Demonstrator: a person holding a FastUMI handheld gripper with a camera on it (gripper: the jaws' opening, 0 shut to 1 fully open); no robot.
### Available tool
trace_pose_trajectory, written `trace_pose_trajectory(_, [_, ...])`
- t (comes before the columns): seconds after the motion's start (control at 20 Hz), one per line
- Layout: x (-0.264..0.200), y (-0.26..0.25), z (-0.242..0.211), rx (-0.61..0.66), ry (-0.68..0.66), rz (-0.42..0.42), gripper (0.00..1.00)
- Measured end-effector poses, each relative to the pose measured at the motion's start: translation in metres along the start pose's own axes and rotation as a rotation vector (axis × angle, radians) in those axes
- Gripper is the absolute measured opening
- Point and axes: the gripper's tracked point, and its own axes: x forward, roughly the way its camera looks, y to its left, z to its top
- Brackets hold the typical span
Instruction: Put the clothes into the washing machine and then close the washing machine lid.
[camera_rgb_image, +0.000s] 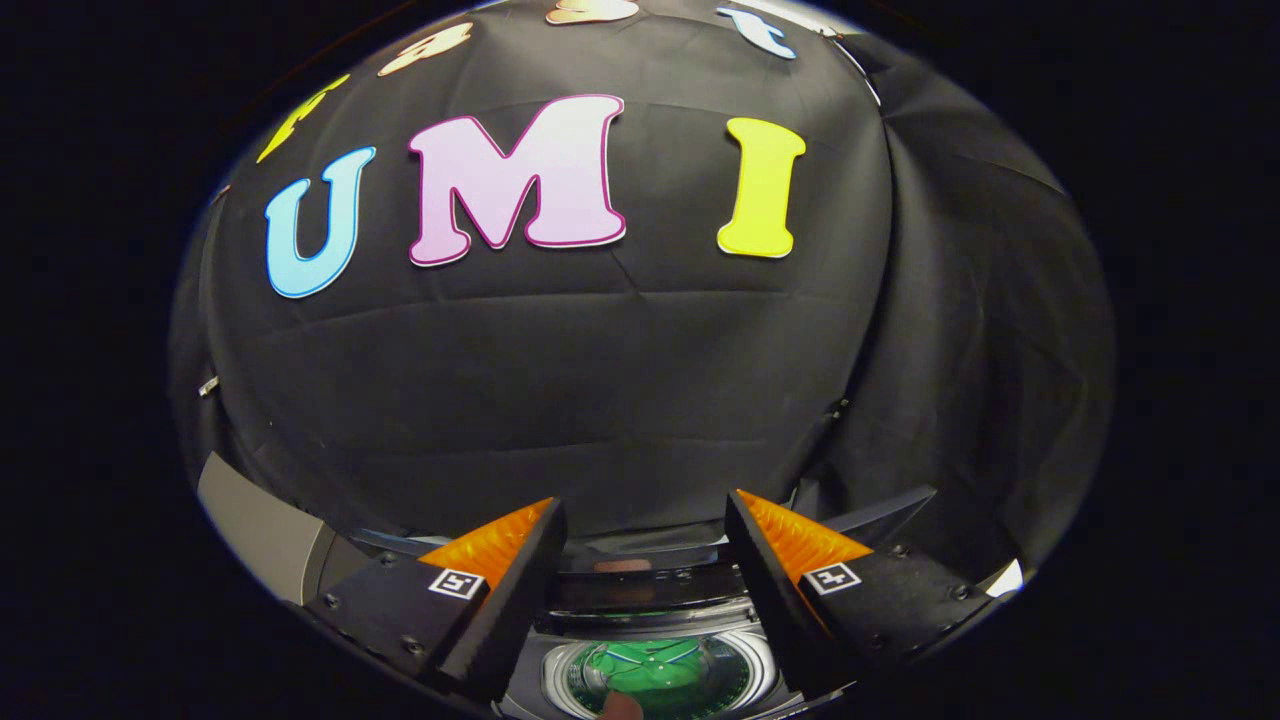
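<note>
The gripper (645, 525) is held with fingers spread apart, empty, above the washer (655, 640); green clothes (655, 672) are partly seen inside its drum.

The gripper (645, 520) has its two fingers spread wide apart, with nothing held, so there is open room between them. Down below that gap the washing machine (655, 625) has its round tub open, and green clothes (655, 670) lie at the bottom of it. Ahead, the black cloth wall (600, 400) stands close behind the machine and blocks the way.
</note>
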Motion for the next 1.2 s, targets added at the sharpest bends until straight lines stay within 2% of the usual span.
trace_pose_trajectory(1.2, [-0.0031, -0.0006, -0.0066, 0.003, -0.032, -0.022, 1.00])
